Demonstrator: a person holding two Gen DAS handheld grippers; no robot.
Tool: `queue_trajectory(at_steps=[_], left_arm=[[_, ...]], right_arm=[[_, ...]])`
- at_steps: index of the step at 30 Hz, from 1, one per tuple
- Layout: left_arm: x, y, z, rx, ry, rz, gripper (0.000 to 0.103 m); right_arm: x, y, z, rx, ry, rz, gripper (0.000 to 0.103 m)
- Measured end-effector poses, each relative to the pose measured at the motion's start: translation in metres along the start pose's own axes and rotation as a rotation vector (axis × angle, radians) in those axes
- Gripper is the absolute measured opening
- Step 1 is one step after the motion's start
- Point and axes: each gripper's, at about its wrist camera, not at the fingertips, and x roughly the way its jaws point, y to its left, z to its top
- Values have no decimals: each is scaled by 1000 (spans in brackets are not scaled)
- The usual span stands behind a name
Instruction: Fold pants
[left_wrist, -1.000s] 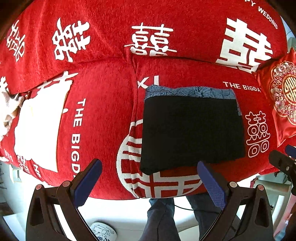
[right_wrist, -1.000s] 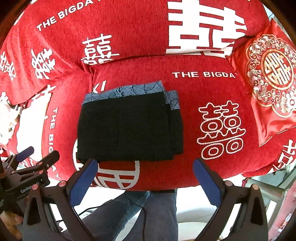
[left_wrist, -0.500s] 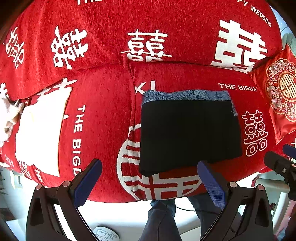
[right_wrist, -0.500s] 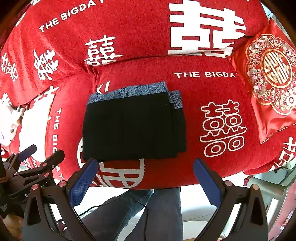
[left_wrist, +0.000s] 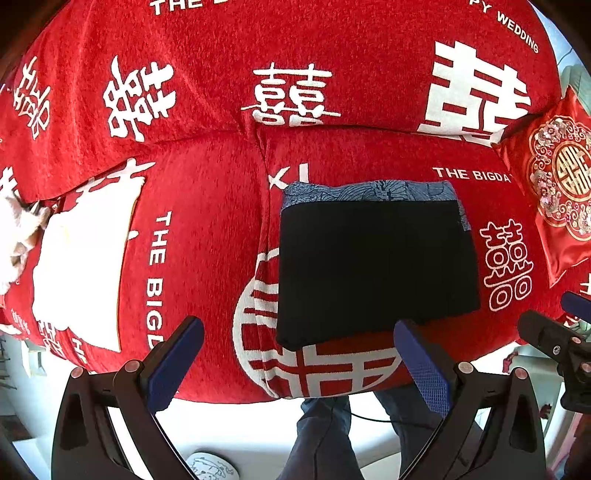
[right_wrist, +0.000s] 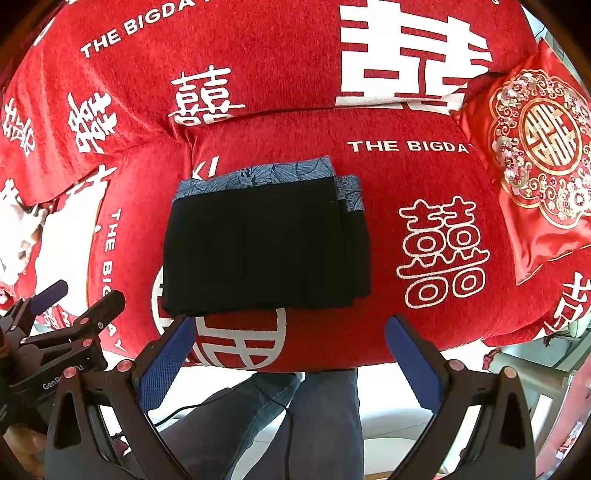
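Black pants (left_wrist: 373, 266) (right_wrist: 262, 247) lie folded into a neat rectangle on the red sofa seat (left_wrist: 207, 236) (right_wrist: 413, 173), with a blue patterned waistband along the far edge. My left gripper (left_wrist: 299, 362) is open and empty, held off the seat's front edge just below the pants. My right gripper (right_wrist: 288, 354) is open too, hanging in front of the sofa below the pants' near edge. Neither gripper touches the cloth. The left gripper (right_wrist: 62, 325) shows at the left of the right wrist view, and the right gripper (left_wrist: 554, 332) at the right edge of the left wrist view.
A red embroidered cushion (left_wrist: 557, 181) (right_wrist: 535, 155) leans at the right end of the sofa. White fabric (left_wrist: 14, 229) lies at the far left. The person's legs in dark jeans (right_wrist: 295, 417) stand below the sofa's front edge on a pale floor.
Both grippers have drawn back slightly from the sofa, so the folded pants sit a little farther away and smaller. The pants have not moved.
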Motion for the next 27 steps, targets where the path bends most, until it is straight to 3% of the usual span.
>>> queue_trajectory(at_steps=[27], left_arm=[[-5,-10,-2,26,-14,-2,103]], right_arm=[[-7,0,-3,-24,-16,-56,103]])
